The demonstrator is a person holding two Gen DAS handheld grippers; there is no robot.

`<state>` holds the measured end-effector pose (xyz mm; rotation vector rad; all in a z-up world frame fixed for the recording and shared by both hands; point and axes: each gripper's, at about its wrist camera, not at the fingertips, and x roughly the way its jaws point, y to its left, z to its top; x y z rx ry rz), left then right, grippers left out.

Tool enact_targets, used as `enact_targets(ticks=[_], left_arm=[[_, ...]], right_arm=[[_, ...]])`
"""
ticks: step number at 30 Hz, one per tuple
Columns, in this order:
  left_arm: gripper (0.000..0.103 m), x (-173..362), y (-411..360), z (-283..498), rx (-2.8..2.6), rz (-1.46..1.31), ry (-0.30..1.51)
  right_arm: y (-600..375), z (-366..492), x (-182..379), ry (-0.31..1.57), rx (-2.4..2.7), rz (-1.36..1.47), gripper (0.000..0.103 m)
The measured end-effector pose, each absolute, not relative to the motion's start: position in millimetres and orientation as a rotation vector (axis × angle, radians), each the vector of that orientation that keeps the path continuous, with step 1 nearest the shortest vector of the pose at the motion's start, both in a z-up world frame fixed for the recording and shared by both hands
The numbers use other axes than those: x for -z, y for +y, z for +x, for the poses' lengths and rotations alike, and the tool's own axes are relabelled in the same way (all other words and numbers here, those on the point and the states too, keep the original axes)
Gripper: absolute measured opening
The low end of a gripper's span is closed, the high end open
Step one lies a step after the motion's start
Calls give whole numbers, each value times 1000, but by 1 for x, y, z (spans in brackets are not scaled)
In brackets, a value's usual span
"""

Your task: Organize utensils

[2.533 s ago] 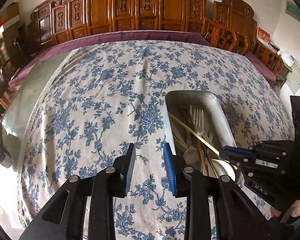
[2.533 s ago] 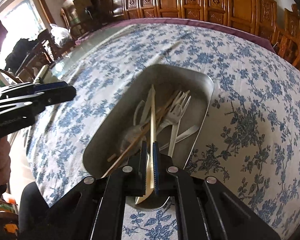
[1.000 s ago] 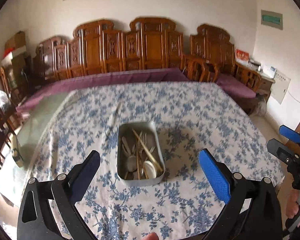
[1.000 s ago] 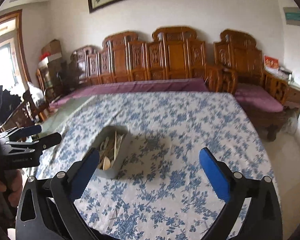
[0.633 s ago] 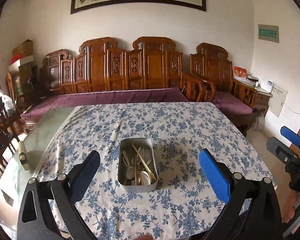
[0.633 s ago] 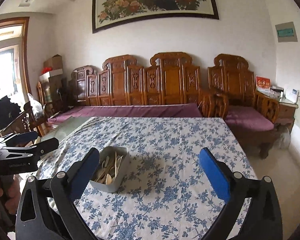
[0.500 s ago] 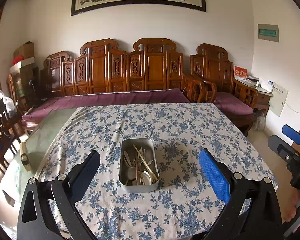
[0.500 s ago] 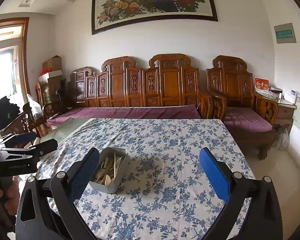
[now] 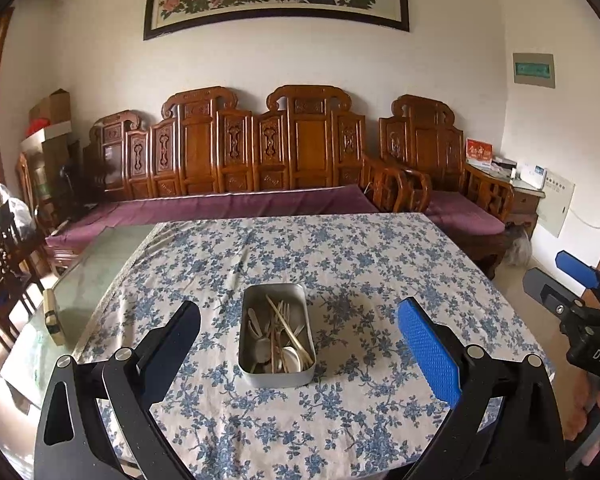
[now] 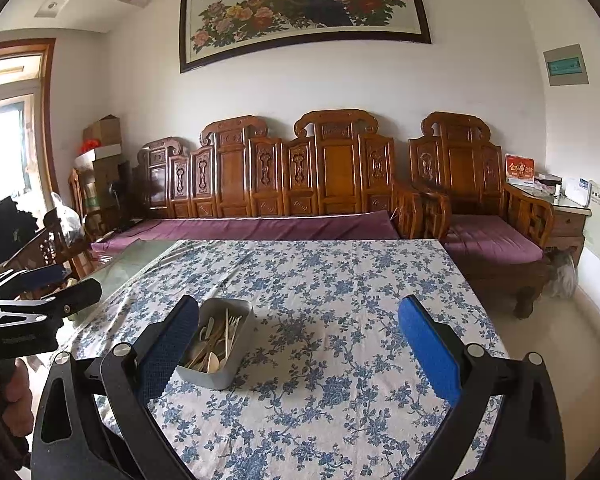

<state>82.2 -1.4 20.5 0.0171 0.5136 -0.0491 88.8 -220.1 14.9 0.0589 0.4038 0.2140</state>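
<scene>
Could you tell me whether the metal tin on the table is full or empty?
Partly full: the metal tin holds a jumble of utensils, forks, spoons and chopsticks, lying below its rim.

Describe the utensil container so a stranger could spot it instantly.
Start at the large table under the blue floral tablecloth. Near its front edge sits a grey rectangular metal tin with rounded corners, holding forks, spoons and chopsticks. It is the only object standing on the cloth.

Each black tool [image 9: 300,344] has blue textured pads [image 9: 426,352] and silver screws.
</scene>
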Motion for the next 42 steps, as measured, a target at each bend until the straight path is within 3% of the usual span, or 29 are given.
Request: enact_targets(ticks=[42], left_arm=[[95, -23, -3, 78, 58, -4, 508]], right_arm=[[-221, 88, -14, 402, -217, 62, 100]])
